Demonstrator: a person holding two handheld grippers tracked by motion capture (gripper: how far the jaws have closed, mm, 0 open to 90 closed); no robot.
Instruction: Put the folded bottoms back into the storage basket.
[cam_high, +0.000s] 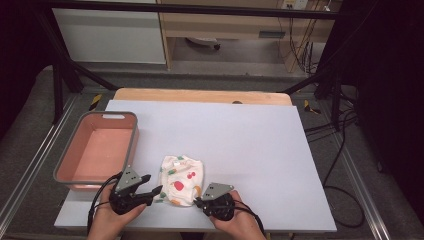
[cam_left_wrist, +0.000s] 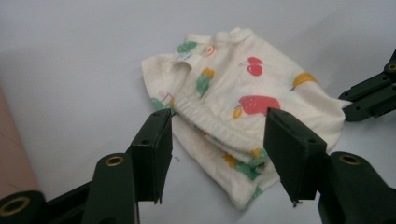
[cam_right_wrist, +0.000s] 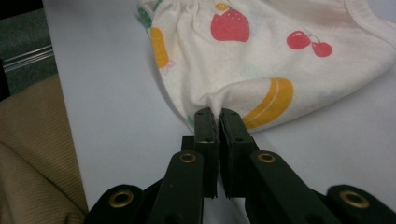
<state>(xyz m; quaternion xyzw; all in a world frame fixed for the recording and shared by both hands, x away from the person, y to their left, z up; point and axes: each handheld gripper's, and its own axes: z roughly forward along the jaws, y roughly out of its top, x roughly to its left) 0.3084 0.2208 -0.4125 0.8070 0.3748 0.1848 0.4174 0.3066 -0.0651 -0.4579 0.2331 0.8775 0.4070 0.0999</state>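
The big white rectangular board (cam_high: 240, 145) covers the table, and on its left side sits the grey-rimmed plastic tub with the pink inside (cam_high: 133, 145), with nothing in it. Near the front edge, just right of the tub, lies the small cream cotton garment printed with strawberries, cherries and bananas (cam_high: 181, 186), folded into a loose bundle on the board.

The right gripper (cam_high: 198, 202) has its jaws pressed together on a pinch of cloth at the bundle's near right edge, with the fabric puckering into the tips. The left gripper (cam_high: 152, 185) stands with its jaws apart, one on each side of the elastic hem at the near left, and its pads (cam_left_wrist: 292, 149) don't look to be pressing on the cloth.

My read is that this is the grasp stage: one corner secured, the other not yet taken. The next move calls for the left jaws to close on that hem, probably so both hands can lift together, perhaps to the tub.

Writing? A small sewn-in label (cam_left_wrist: 186, 56) shows at the waistband, but its print is too small to read.
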